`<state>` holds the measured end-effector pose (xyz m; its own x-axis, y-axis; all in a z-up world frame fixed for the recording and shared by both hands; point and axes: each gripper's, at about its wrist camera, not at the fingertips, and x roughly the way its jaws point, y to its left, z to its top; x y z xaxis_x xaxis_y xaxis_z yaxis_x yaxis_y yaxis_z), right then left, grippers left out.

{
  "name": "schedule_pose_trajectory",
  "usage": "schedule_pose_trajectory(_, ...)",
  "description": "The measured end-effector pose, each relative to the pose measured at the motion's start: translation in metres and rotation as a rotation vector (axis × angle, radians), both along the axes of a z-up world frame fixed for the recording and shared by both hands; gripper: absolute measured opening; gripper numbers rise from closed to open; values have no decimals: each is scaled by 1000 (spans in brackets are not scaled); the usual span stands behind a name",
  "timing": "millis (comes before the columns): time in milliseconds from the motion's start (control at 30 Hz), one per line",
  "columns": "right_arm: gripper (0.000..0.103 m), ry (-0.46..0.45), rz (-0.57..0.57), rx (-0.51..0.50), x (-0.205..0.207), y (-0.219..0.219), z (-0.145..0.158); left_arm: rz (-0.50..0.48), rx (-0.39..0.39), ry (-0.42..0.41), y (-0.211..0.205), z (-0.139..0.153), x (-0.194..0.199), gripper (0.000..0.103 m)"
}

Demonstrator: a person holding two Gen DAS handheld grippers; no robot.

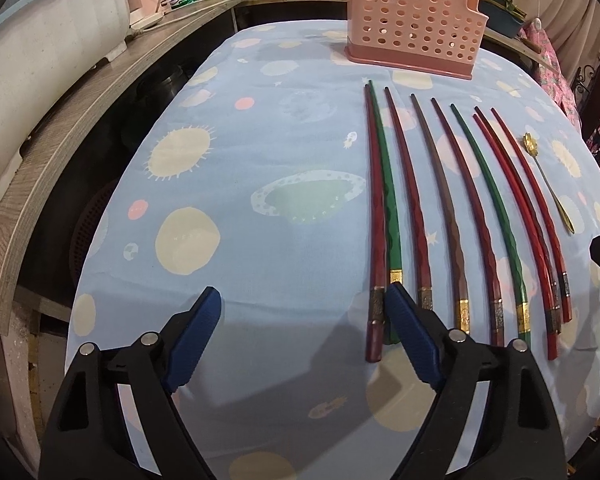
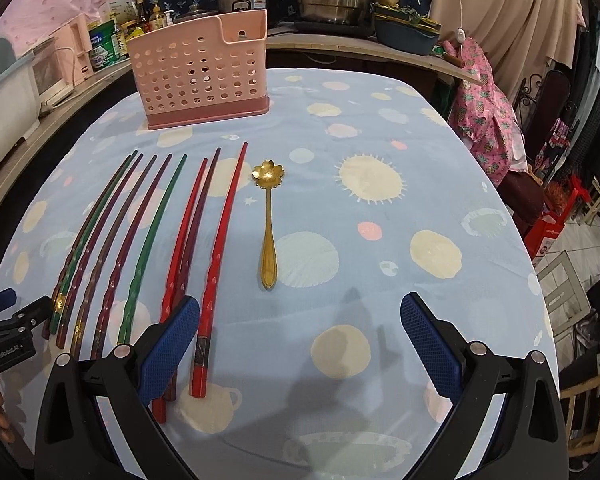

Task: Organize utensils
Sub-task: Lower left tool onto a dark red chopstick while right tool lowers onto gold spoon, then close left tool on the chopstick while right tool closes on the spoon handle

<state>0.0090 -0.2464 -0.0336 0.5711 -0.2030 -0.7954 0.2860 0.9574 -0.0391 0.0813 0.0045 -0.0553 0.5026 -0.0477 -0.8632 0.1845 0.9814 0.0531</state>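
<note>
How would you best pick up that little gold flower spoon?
Grip the gold spoon across its slim handle, around the middle, coming straight down from above. It lies flat on the tablecloth, apart from the chopsticks, so both sides are free; the flower bowl is wider and awkward.

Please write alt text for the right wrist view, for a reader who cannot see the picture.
Open tongs with blue pads hover empty over a table with a blue planet-print tablecloth. Ahead lie a row of red, green and brown chopsticks and, to their right, a gold spoon with a flower-shaped bowl. A pink perforated utensil holder stands behind them.
</note>
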Motion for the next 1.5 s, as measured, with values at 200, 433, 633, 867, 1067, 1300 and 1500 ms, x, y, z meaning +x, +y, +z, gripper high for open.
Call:
schedule_pose_trajectory(200, 96, 5, -2, 1, 9, -3, -3, -7, -18, 31, 2, -4, 5, 69)
schedule_pose_trajectory(433, 86, 12, -18, 36, 26, -15, -10, -1, -42, 43, 6, 0, 9, 35)
schedule_pose_trajectory(633, 60, 44, -6, 75, 49, -20, -24, 5, -50, 54, 7, 0, 17, 13)
schedule_pose_trajectory(867, 35, 37, 40, 48, 56, -9, -27, 3, -47, 58, 5, 0, 20, 9)
schedule_pose_trajectory(1067, 9, 42, 74, 53, 53, -3, -25, -8, -57, 59, 3, 2, 18, 7)
schedule_pose_trajectory(1300, 9, 12, 69, 68, 38, -4, -10, -12, -72, 20, 6, 16, 10, 7)
schedule_pose_trajectory(1500, 0, -45, 45, 78, 23, -14, 19, 0, -120, -31, 13, 45, 7, 7)
